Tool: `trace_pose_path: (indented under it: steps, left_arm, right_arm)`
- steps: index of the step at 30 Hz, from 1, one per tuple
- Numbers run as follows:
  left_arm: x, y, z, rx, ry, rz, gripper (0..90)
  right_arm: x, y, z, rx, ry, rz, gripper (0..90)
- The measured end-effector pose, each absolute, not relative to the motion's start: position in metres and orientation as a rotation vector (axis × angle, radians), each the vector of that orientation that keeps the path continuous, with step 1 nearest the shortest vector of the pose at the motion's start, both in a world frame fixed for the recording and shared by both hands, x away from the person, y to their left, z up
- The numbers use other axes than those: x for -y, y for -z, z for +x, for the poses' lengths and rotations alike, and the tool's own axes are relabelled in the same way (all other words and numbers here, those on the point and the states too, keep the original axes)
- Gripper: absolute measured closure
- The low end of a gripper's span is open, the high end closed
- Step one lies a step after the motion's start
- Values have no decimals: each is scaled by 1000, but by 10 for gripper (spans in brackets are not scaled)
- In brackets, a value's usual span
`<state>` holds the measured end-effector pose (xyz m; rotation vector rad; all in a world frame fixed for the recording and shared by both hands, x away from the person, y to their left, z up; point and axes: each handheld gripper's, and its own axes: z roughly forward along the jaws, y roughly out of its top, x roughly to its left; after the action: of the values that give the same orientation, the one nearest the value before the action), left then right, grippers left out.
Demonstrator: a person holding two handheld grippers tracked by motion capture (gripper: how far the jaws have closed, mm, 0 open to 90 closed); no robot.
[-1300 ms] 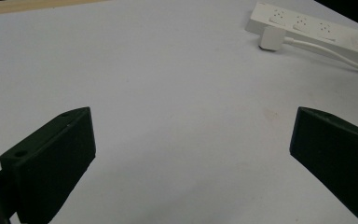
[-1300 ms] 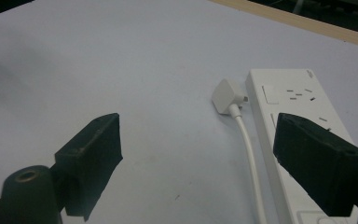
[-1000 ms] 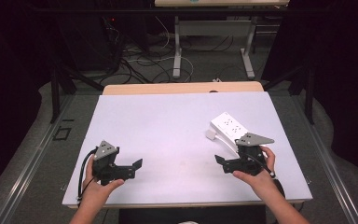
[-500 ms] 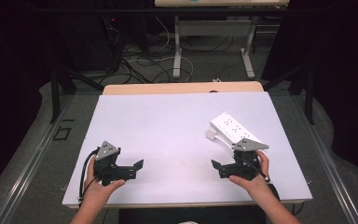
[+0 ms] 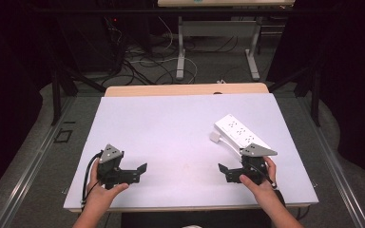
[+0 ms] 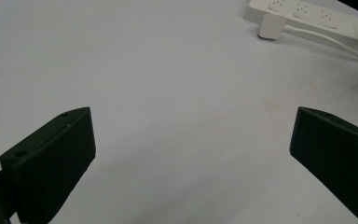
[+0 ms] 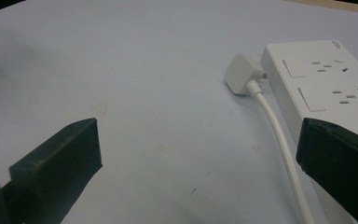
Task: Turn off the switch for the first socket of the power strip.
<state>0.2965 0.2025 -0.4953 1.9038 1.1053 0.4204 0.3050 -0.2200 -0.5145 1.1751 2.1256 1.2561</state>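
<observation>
Close to the near edge of the big white table (image 5: 171, 123), a person's two hands each hold a black two-jaw tool. The left gripper (image 5: 142, 169) sits low over the table on the left side, and its jaws are wide apart with nothing between them. In the left gripper view there is just bare table between the two black jaws. The right gripper (image 5: 223, 172) is on the right side, held by the right hand (image 5: 259, 183). Its jaws are wide apart too, and nothing is held in them.

A little farther back, just past the right gripper, lies a long white plastic power strip (image 5: 237, 133) with rows of plug holes. It lies flat on the table, slanted. A small white square plug (image 7: 240, 74) rests on the table, right beside the strip's far end. A thin white cord (image 7: 279, 140) runs from the plug along the side of the strip, toward the right gripper.

Behind the table are a grey floor and some dark cables (image 5: 142, 61).
</observation>
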Motion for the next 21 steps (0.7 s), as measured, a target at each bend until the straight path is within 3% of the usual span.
trace_pose_path:
  steps: [21]
  left_arm:
    - [-203, 500, 299, -1117, -423, 1915, 1]
  right_arm:
    - [225, 531, 304, -2139, -1268, 1180, 0]
